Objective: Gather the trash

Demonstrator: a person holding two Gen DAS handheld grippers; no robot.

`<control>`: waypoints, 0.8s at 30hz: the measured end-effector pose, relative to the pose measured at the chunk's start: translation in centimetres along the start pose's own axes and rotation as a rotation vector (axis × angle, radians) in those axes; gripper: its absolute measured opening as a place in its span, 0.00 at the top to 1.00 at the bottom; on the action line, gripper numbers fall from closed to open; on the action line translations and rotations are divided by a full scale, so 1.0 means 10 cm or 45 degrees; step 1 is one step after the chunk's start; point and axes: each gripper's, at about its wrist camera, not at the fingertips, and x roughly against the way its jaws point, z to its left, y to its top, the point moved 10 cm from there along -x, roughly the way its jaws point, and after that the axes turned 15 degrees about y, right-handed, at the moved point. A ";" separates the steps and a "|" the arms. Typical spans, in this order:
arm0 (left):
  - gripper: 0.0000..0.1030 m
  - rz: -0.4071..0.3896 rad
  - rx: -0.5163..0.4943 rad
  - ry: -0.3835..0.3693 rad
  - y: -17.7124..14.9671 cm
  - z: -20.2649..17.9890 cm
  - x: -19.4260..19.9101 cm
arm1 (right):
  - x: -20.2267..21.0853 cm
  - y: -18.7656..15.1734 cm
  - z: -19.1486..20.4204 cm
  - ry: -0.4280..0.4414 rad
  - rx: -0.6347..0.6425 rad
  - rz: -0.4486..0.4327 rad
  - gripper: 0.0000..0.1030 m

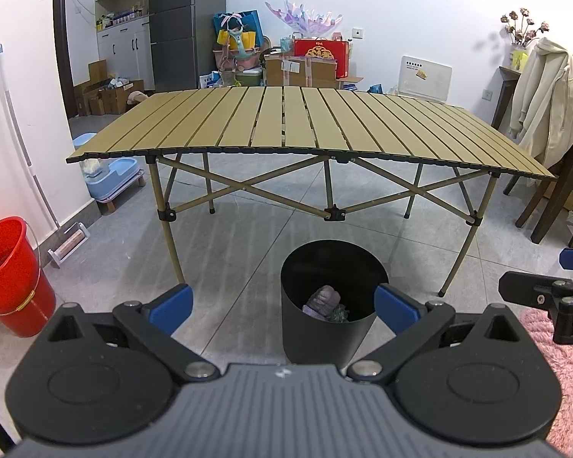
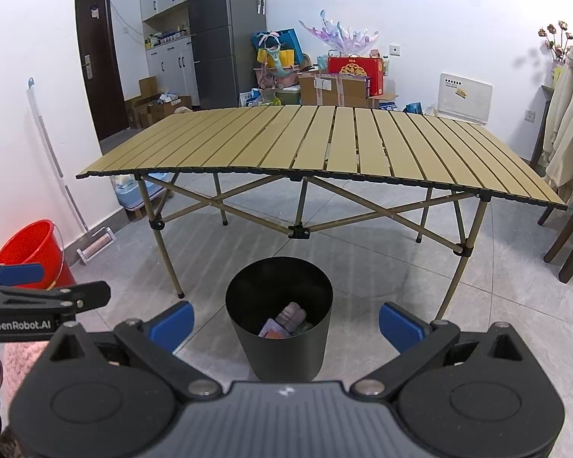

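A black round trash bin stands on the tiled floor in front of the folding table; in the right wrist view the bin shows too. Inside lie several pieces of trash, purplish and crumpled, also in the right wrist view. My left gripper is open and empty, held above and before the bin. My right gripper is open and empty, also just before the bin. The right gripper shows at the left view's right edge; the left gripper shows at the right view's left edge.
A tan slatted folding table stands behind the bin, its top bare. A red bucket and a mop stand at the left wall. A chair with a cream coat is at the right. A pink rug lies at the lower right.
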 end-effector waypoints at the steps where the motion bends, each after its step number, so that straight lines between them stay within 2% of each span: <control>1: 0.00 -0.001 0.000 0.000 0.00 0.00 0.00 | 0.00 0.00 0.00 0.001 0.000 0.000 0.00; 24: 0.00 -0.004 0.005 0.001 0.08 -0.02 0.04 | 0.01 0.01 0.01 0.001 0.005 -0.002 0.00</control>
